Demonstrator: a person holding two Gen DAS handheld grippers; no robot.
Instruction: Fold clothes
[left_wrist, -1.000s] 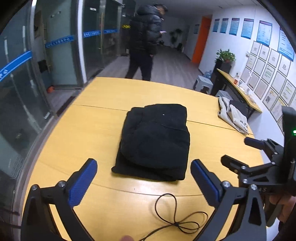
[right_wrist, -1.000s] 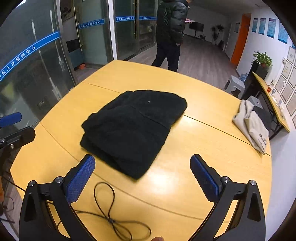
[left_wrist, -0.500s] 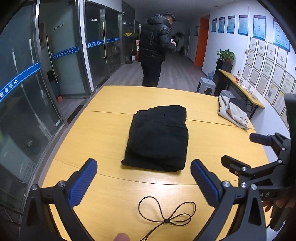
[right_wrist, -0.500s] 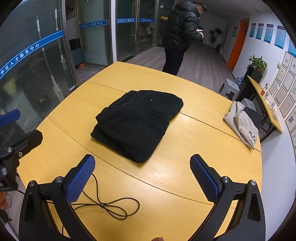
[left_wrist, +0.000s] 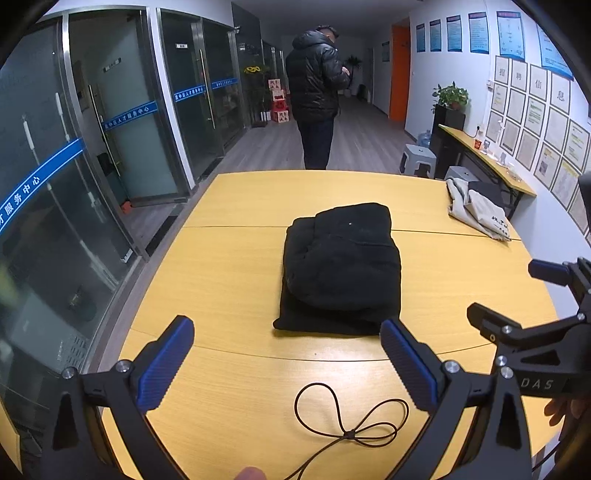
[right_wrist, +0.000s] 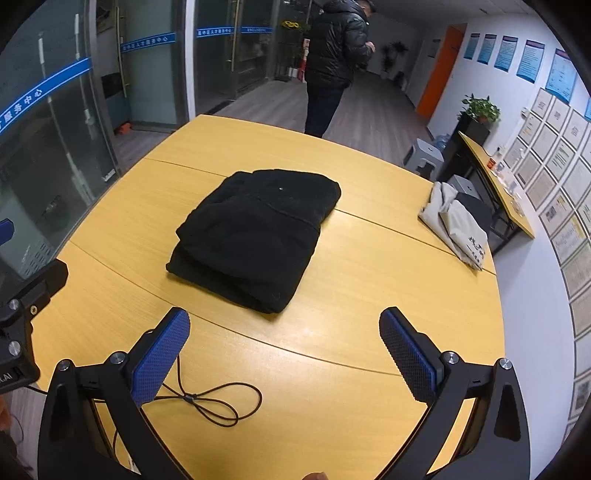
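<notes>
Left hand-held gripper (left_wrist: 286, 363): wide apart, empty.
Right hand-held gripper (right_wrist: 284, 350): same.
Black garment (left_wrist: 341, 267): folded compactly on tabletop (left_wrist: 229, 280), apparently finished.

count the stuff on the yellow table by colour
black: 2, the folded black garment and the thin black cord
beige: 1, the beige garment at the far right edge
total: 3

I see a yellow wooden table (left_wrist: 229, 280) carrying a folded black garment (left_wrist: 341, 266); beyond its right side lies beige clothing (left_wrist: 476, 210), near its front edge a looped black cord (left_wrist: 351, 421).
</notes>
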